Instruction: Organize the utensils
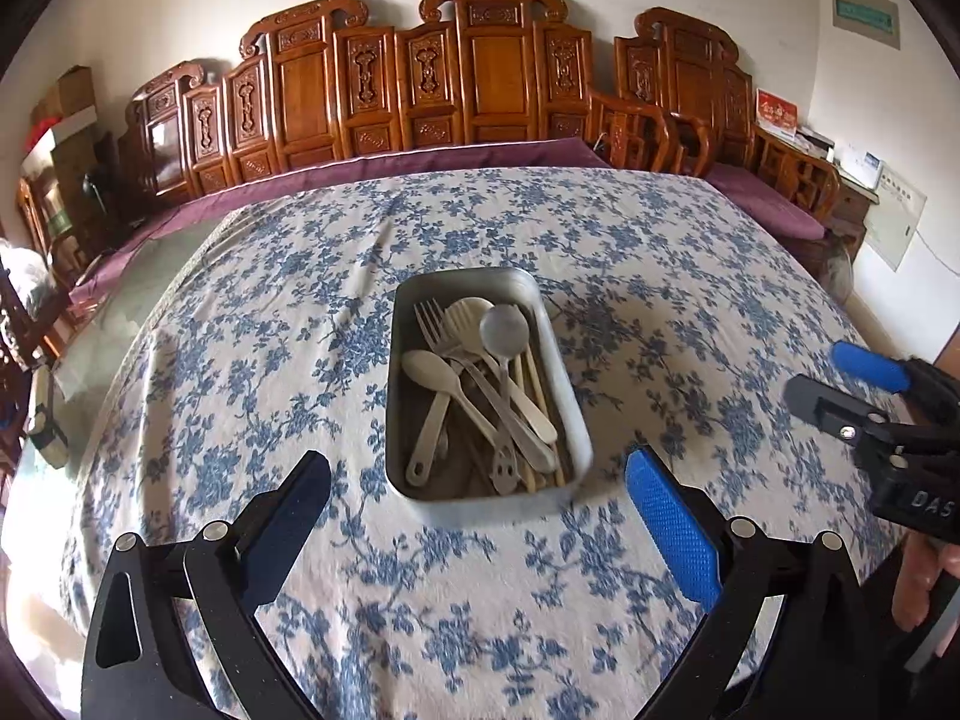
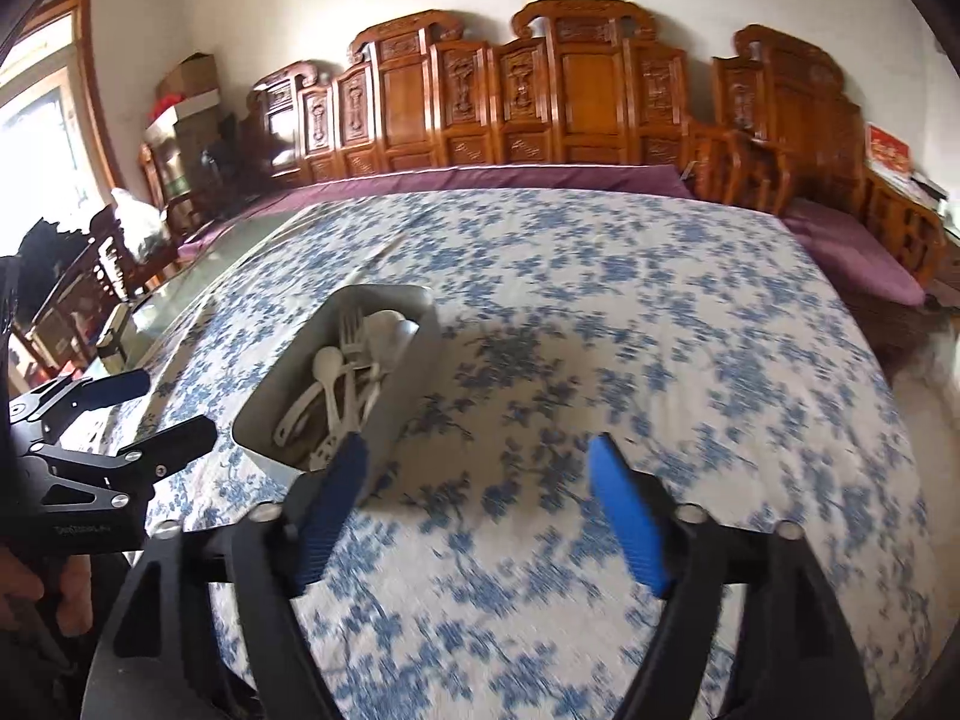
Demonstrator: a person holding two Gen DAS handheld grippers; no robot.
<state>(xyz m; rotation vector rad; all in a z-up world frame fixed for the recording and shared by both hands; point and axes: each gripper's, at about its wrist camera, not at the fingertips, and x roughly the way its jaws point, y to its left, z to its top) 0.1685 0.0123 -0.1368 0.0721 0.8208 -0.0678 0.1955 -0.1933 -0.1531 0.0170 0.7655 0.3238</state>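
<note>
A grey metal tray [image 1: 401, 336] sits mid-table holding several utensils: a fork [image 1: 433, 319], pale spoons [image 1: 433, 373], a metal ladle-like spoon [image 1: 505, 329] and chopsticks [image 1: 536, 381]. My left gripper [image 1: 478, 468] hovers just short of the tray's near end, jaws wide open and empty. The right gripper [image 1: 840, 378] shows at the right edge, open. In the right wrist view the tray [image 2: 420, 354] lies left of centre, and my right gripper [image 2: 477, 456] stands open with nothing between its blue pads [image 2: 624, 516]. The left gripper [image 2: 162, 414] shows at the left, open.
A blue-flowered cloth [image 1: 630, 252] covers the table. A carved wooden bench back [image 1: 492, 66] with a purple cushion [image 1: 384, 165] runs along the far side. Chairs and boxes [image 2: 186, 96] stand at the left. A person's hand [image 2: 36, 594] holds the left gripper's handle.
</note>
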